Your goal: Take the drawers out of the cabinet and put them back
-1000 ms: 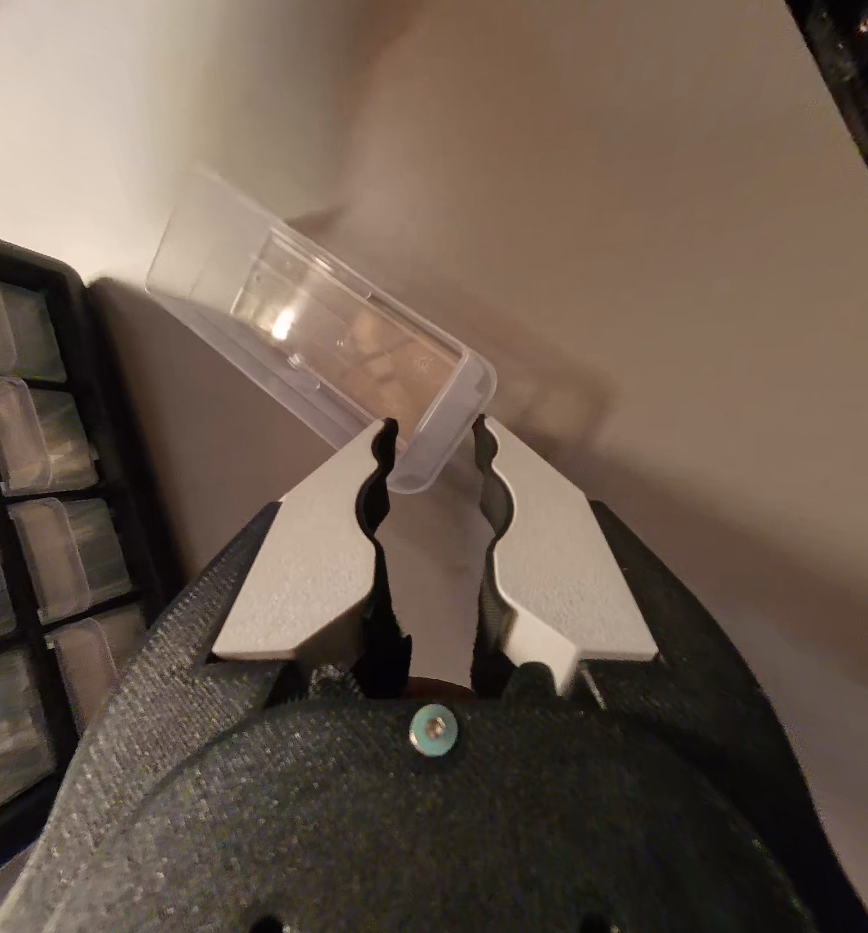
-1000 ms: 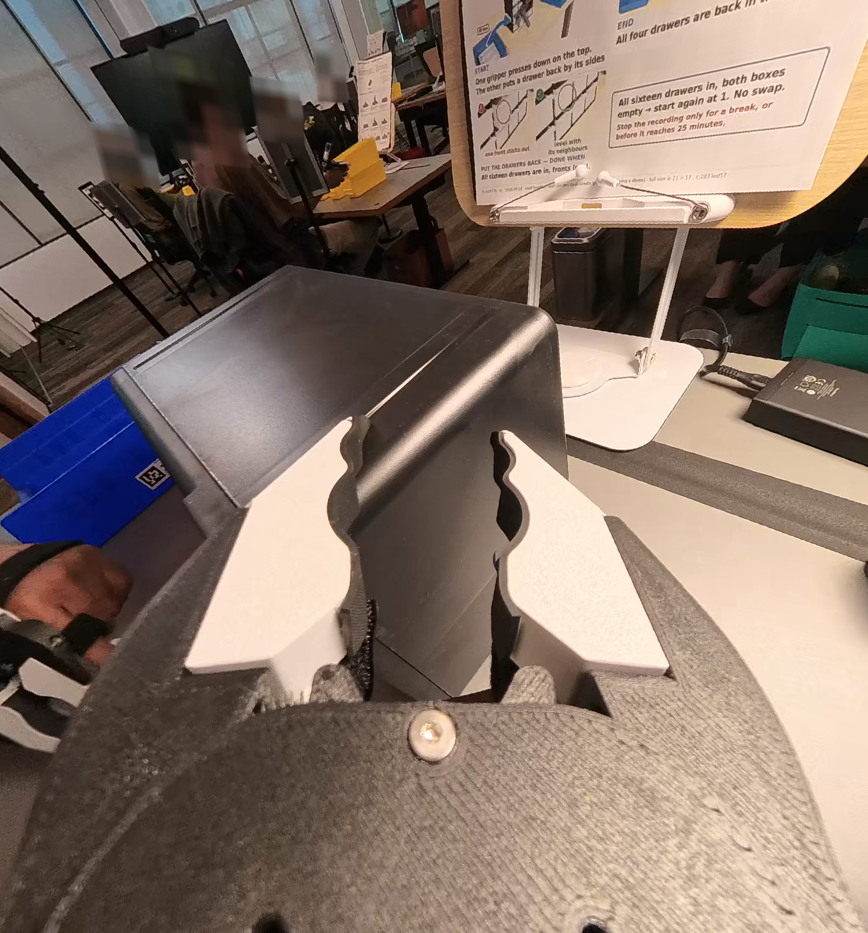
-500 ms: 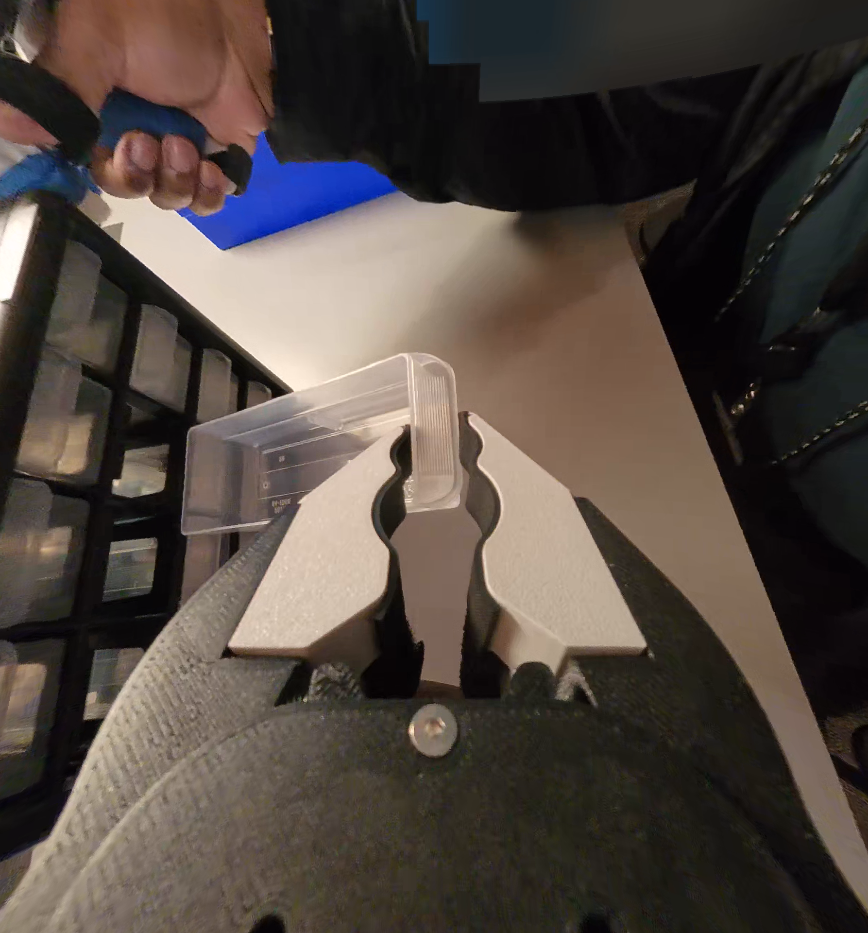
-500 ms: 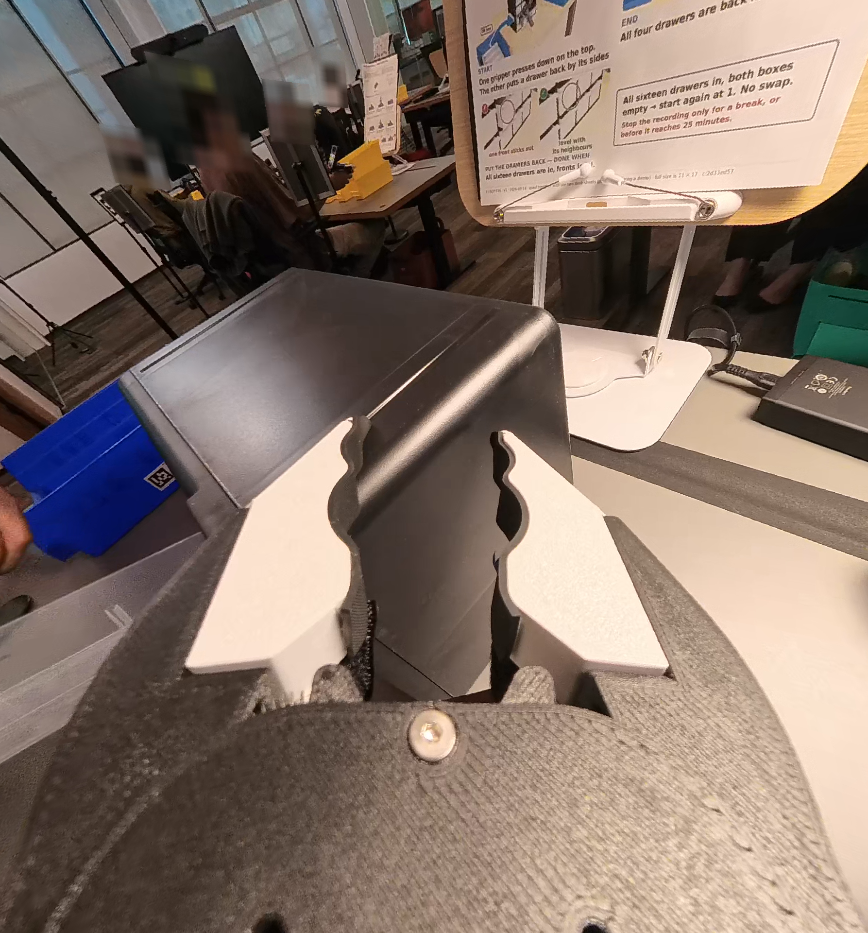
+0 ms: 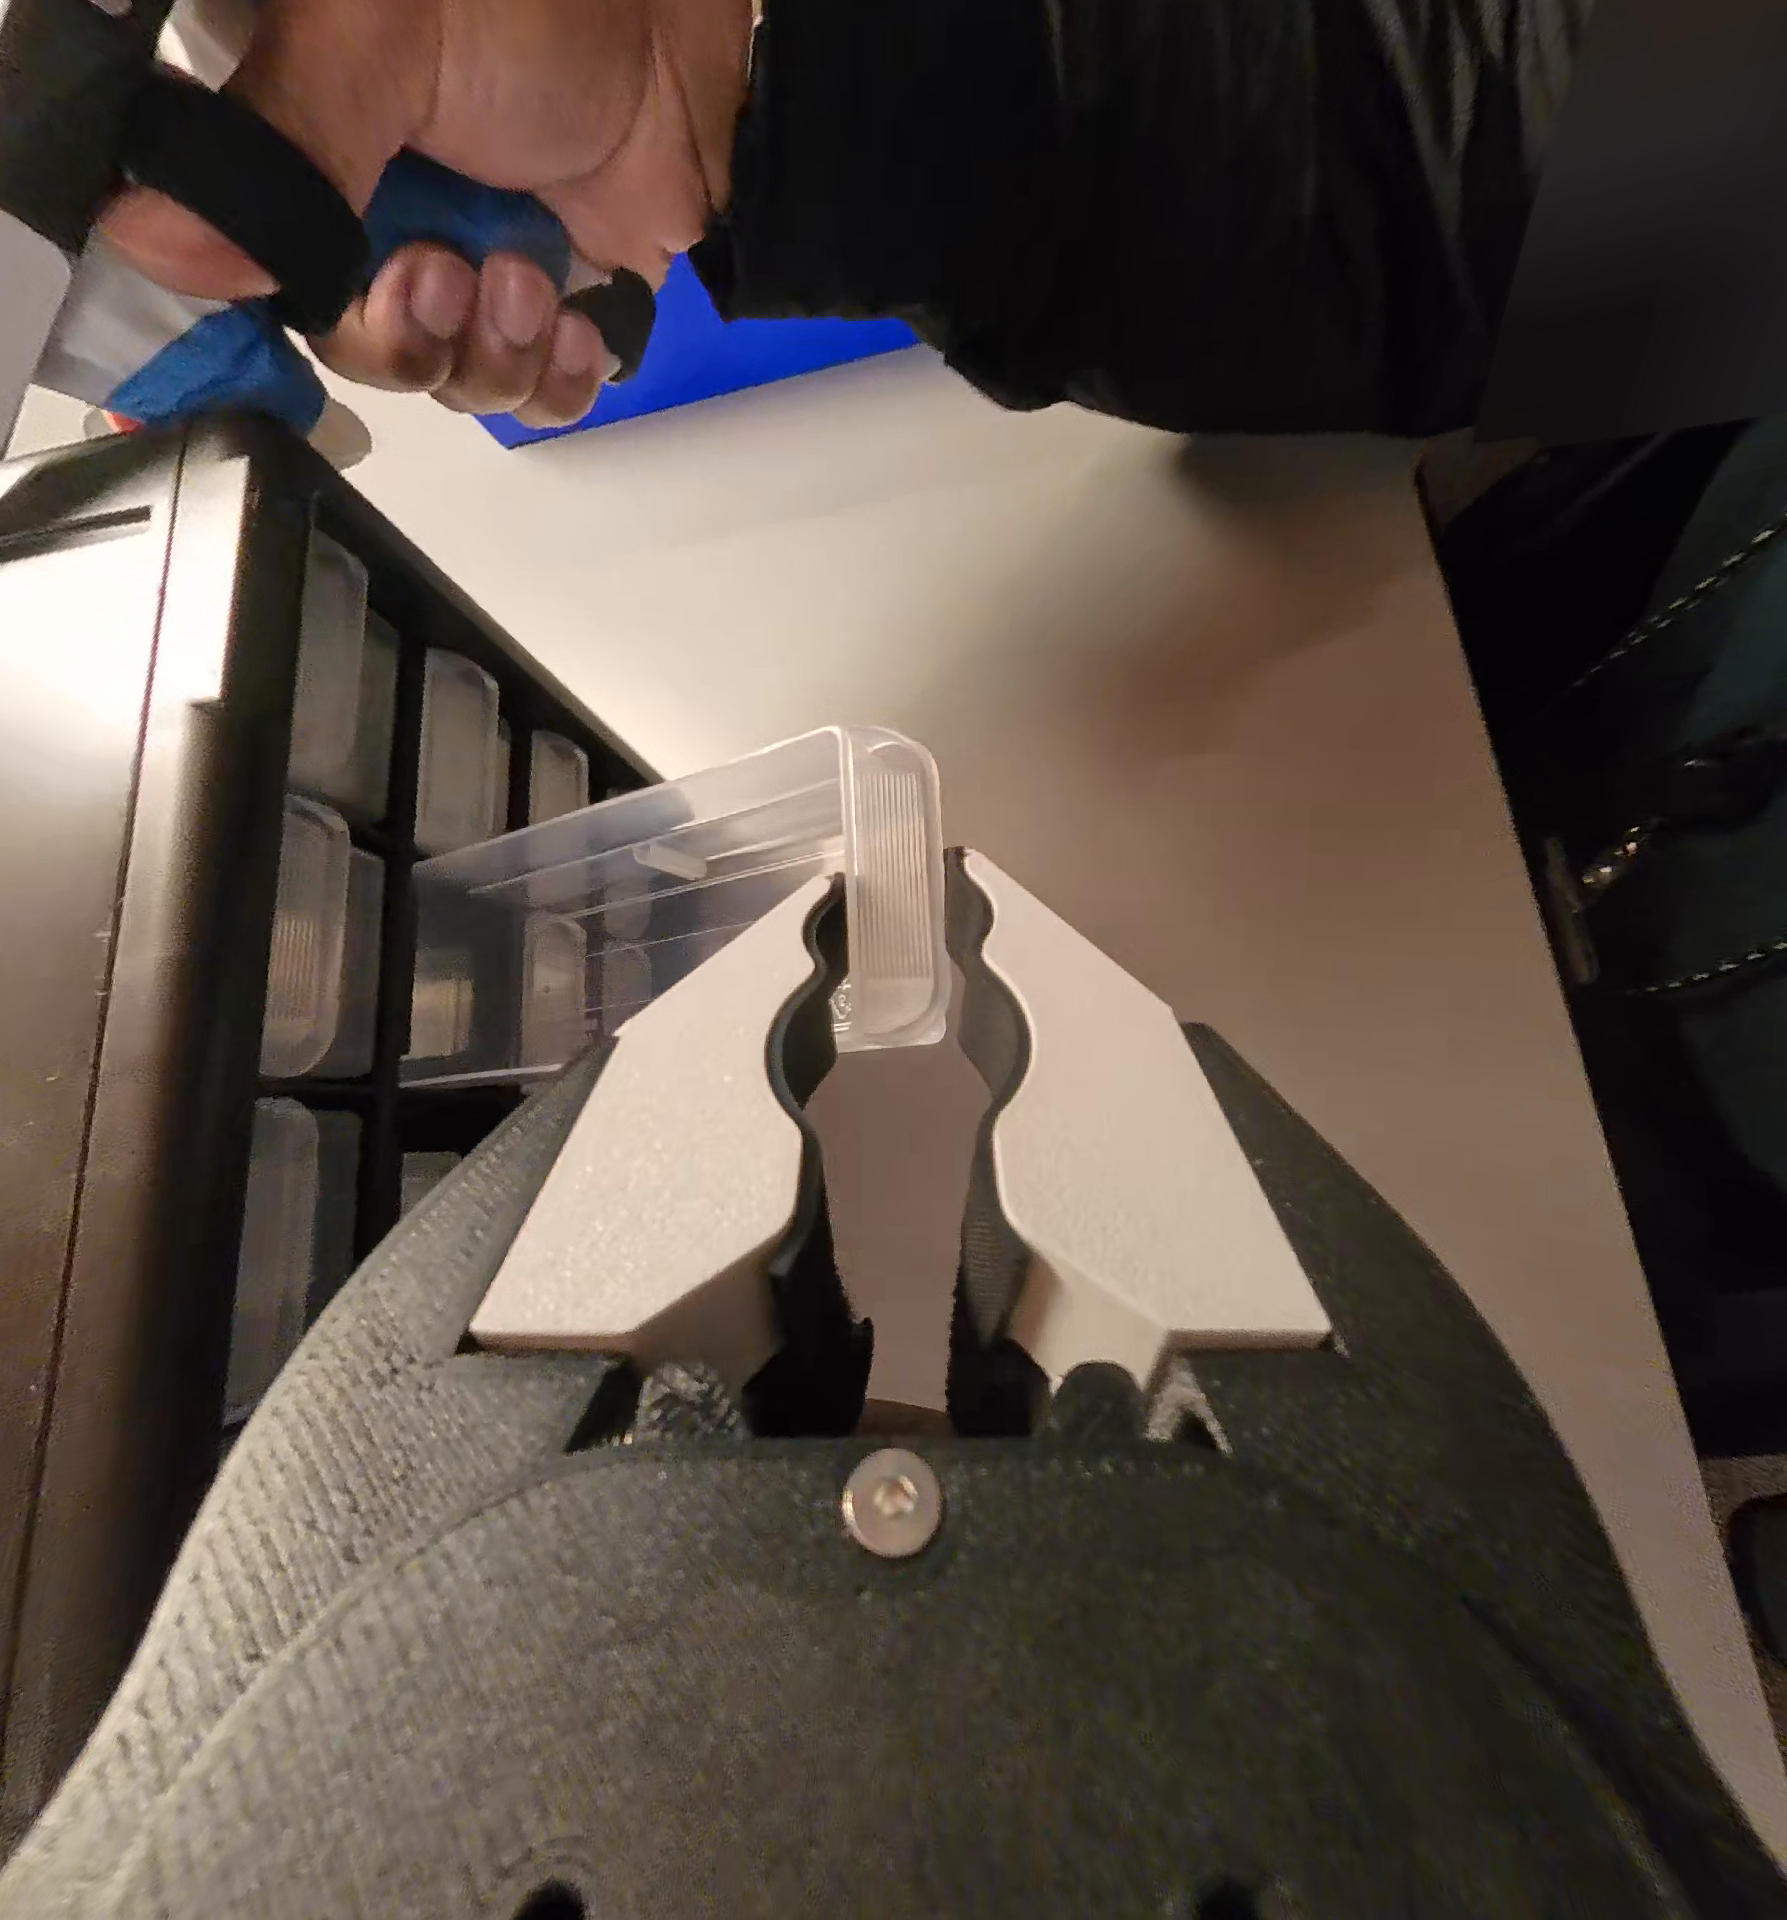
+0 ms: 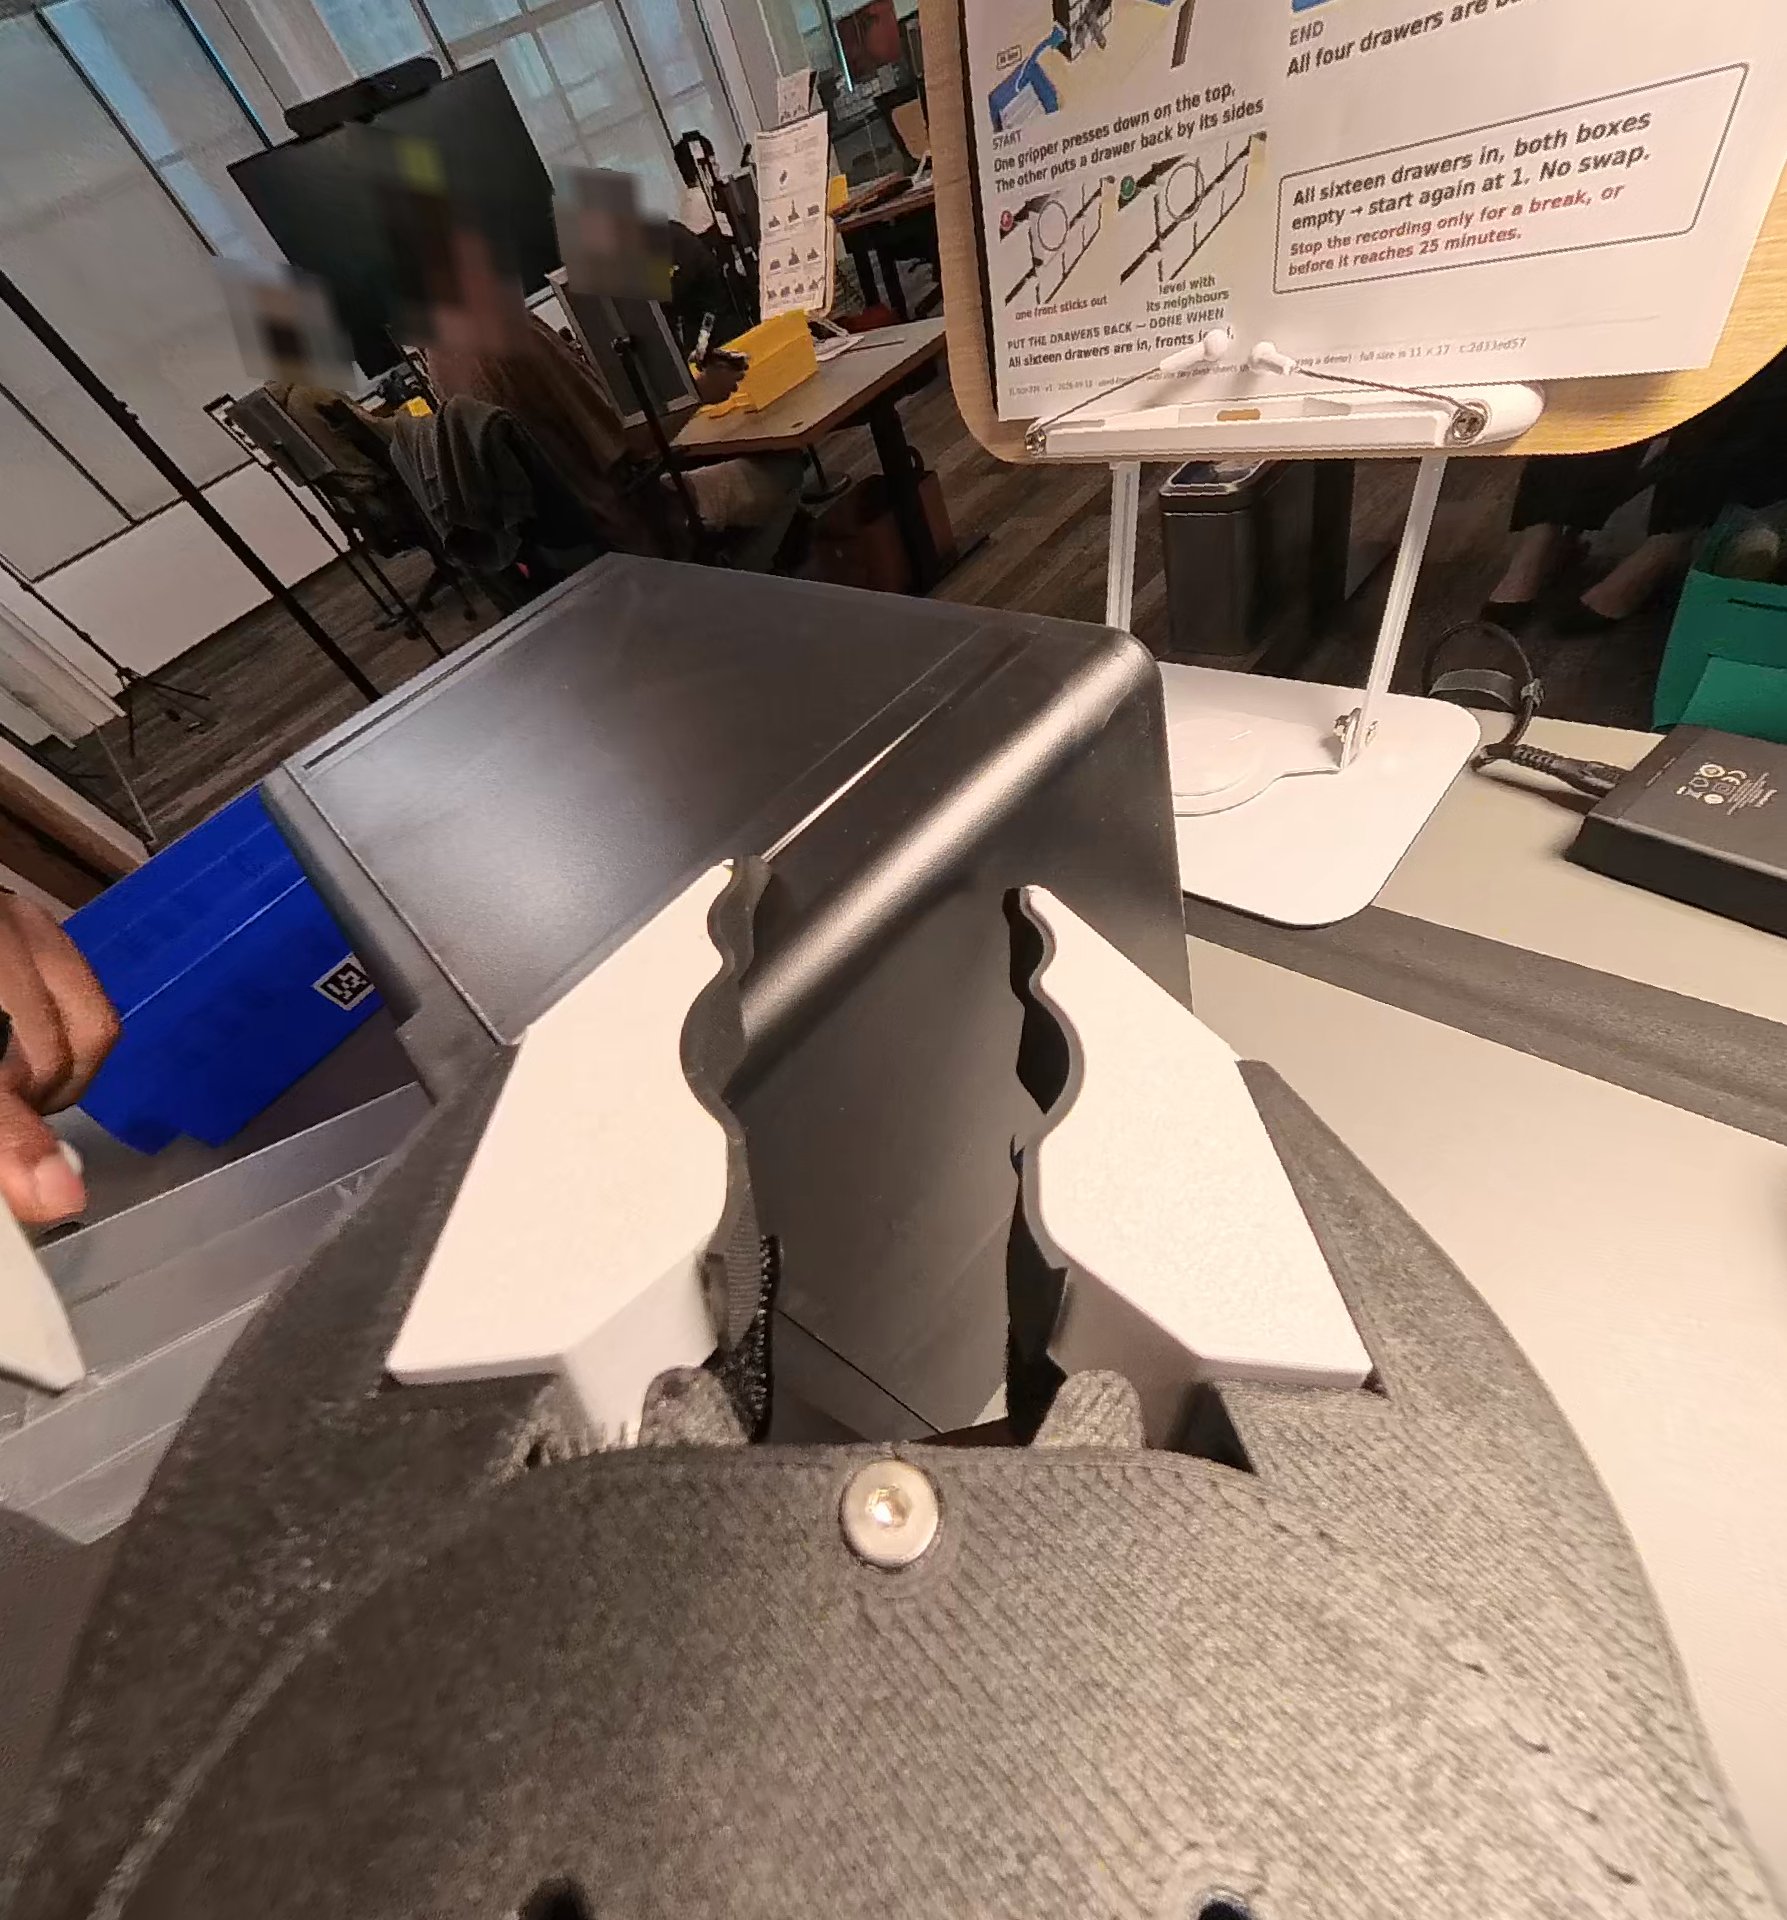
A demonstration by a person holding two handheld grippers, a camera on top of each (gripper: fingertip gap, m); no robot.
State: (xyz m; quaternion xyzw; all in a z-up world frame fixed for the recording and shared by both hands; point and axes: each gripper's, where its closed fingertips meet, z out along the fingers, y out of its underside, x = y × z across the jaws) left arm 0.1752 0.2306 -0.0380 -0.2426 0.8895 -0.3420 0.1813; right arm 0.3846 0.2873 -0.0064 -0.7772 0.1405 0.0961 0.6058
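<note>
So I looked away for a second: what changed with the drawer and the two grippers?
The left gripper closed on the clear drawer's front, lifted it off the table and swung it toward the black cabinet. The right gripper stayed open over the cabinet's top.

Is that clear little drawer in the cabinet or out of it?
Out: the clear drawer hangs before the cabinet, its front pinched between the left jaws.

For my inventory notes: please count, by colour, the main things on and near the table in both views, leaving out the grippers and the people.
Clear: 1, drawer held by the left gripper
Black: 2, cabinet, flat box
Blue: 1, bin
White: 1, stand base
Total: 5
</note>
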